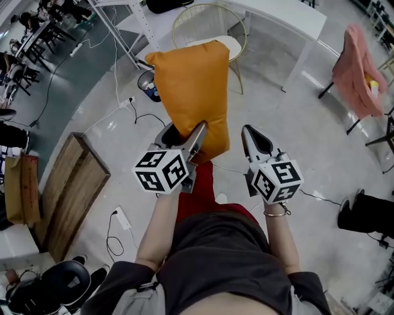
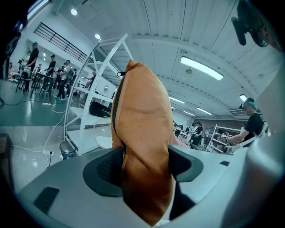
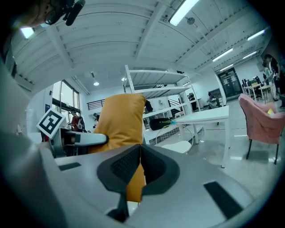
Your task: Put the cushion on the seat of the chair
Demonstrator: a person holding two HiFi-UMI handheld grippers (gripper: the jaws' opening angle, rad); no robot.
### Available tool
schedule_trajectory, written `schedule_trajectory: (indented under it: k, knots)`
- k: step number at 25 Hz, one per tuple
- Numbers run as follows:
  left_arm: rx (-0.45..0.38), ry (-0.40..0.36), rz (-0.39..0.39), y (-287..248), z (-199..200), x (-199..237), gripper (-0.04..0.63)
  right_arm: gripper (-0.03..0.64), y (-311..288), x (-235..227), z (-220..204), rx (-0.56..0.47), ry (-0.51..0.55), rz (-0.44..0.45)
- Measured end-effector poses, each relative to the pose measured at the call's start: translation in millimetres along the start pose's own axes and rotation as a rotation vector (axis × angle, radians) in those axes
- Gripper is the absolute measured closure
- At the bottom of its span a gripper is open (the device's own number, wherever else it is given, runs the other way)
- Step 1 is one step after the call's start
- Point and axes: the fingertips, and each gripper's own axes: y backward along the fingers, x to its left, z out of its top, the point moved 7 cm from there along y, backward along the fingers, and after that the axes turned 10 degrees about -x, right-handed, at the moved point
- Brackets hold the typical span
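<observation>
An orange cushion (image 1: 191,92) hangs upright in front of me, and my left gripper (image 1: 184,138) is shut on its lower edge. In the left gripper view the cushion (image 2: 142,133) fills the gap between the dark pads of that gripper (image 2: 144,167). Right of the cushion, my right gripper (image 1: 250,135) is shut with nothing in it; its jaws (image 3: 140,153) meet, and the cushion (image 3: 118,124) shows behind them. Beyond the cushion stands the chair (image 1: 184,18), a gold wire frame with a white seat (image 3: 178,144).
A white table (image 1: 289,18) stands right of the chair, with a pink-draped chair (image 1: 360,67) further right. A small bin (image 1: 148,83) and cables lie left of the cushion. A wooden board (image 1: 71,184) and a power strip (image 1: 123,218) lie on the floor at left.
</observation>
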Motion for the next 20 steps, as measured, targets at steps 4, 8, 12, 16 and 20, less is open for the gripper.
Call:
schedule_trajectory:
  k: [4,8,12,16,20]
  knots:
    - [0.007,0.008,0.018,-5,3,15,0.288,0.598,-11,-3,1,-0.004,-0.002,-0.005]
    - [0.005,0.013,0.004,-20,6,21,0.288,0.598,-21,-7,4,0.002,0.011,-0.010]
    - [0.017,0.026,-0.003,-43,1,25,0.288,0.598,-33,-18,-1,0.025,0.020,-0.021]
    - [0.038,0.050,-0.015,-72,-6,37,0.288,0.598,-57,-32,-8,0.047,0.017,-0.022]
    - [0.047,0.062,-0.027,-106,-5,53,0.288,0.598,-90,-49,-6,0.047,0.013,-0.024]
